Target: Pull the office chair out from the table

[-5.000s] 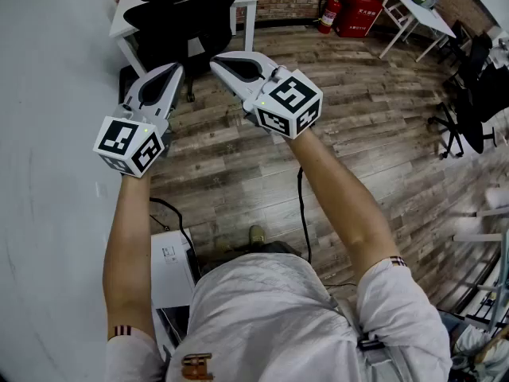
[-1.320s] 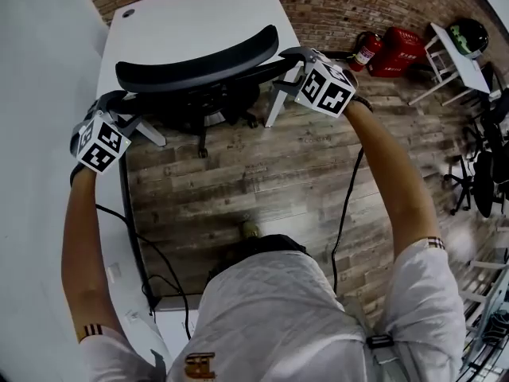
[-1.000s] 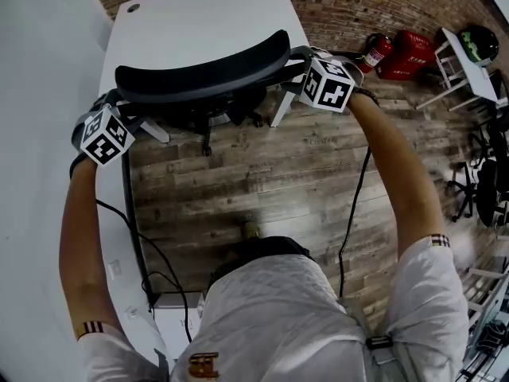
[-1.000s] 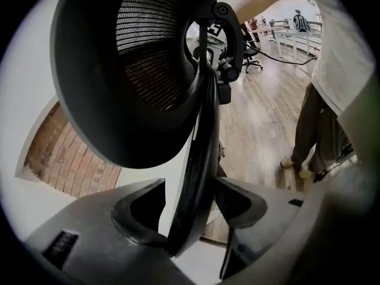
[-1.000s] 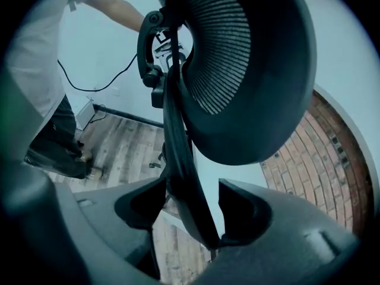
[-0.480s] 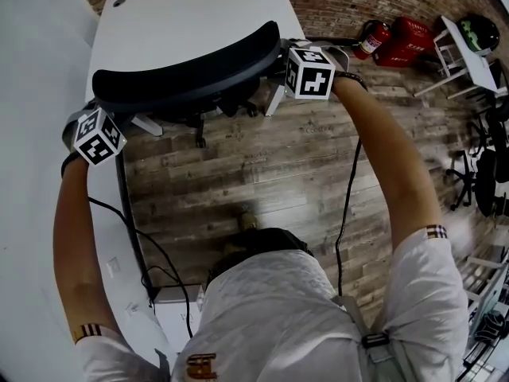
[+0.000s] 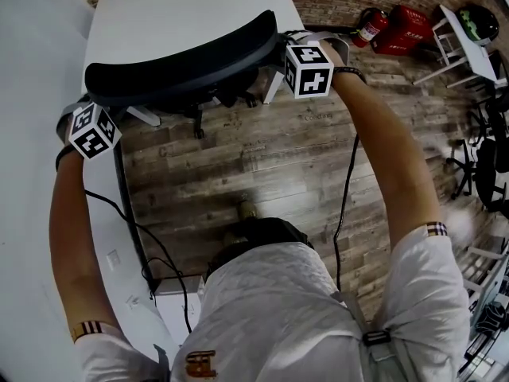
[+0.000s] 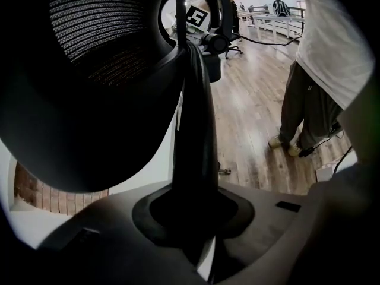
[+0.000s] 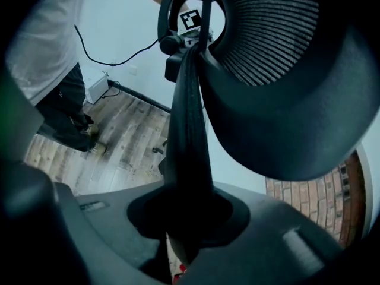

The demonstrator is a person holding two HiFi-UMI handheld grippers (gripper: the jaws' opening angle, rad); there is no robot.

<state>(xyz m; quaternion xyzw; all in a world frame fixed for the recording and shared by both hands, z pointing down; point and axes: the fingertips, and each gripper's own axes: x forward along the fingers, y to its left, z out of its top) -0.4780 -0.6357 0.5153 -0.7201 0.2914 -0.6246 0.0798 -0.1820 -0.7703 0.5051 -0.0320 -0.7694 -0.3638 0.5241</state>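
The black office chair's mesh backrest stands against the white table, its seat tucked beneath. My left gripper sits at the backrest's left end and my right gripper at its right end. In the left gripper view the backrest's black side edge runs up from between the jaws of the left gripper. The right gripper view shows the same: the edge is pinched in the right gripper. Both pairs of jaws are closing on that frame.
A white wall lies close on the left, with cables along its foot. A fire extinguisher and a red box stand by the brick wall. More white tables and black chairs are at the right. The person's shoe is on the wood floor.
Both grippers have sunk slightly along the backrest's ends and their jaws have closed onto its side edges. Five seconds ago the chair was still far ahead.
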